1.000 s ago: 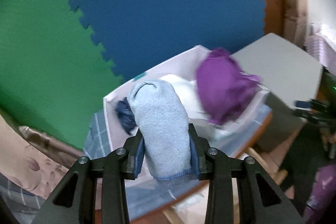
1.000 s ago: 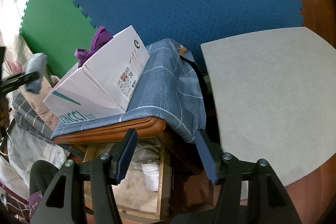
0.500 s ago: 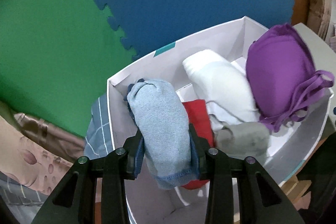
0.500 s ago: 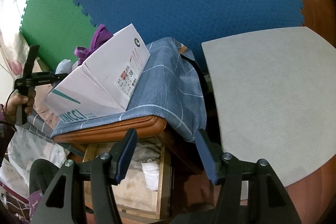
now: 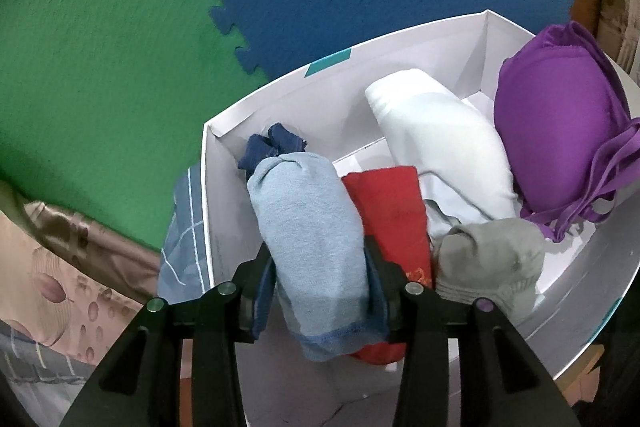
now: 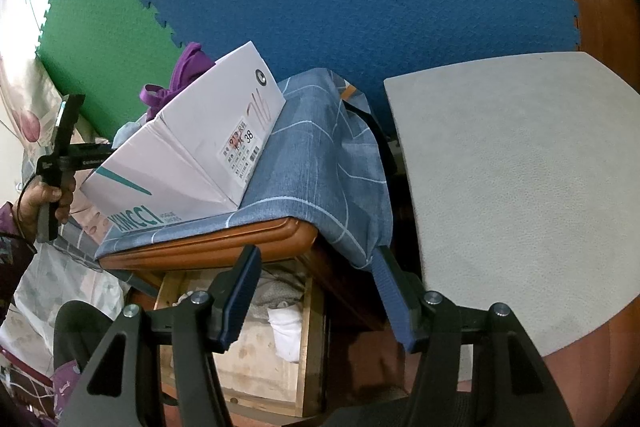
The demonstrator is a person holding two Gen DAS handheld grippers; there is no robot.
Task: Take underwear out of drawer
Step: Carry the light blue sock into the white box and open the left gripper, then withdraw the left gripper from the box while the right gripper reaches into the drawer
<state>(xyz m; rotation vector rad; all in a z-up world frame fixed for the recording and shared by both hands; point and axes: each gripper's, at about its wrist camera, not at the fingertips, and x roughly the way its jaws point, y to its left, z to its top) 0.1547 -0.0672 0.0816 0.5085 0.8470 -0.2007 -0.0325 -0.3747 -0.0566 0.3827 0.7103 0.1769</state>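
Left gripper point(image 5: 320, 279) reaches into a white shoebox point(image 5: 280, 95). Its fingers point(image 5: 262, 291) have just been spreading, with a rolled light-blue underwear point(image 5: 308, 227) between them; whether the pads press it is hard to tell. At three o'clock of the roll lies a red garment point(image 5: 390, 203), then a grey sock point(image 5: 492, 259); a white roll point(image 5: 440, 143) and a purple bra point(image 5: 552, 131) sit toward one o'clock. Right gripper point(image 6: 316, 291) hovers with fingers spread and empty over the open wooden drawer point(image 6: 260, 347), under the counter's blue cloth point(image 6: 320, 155).
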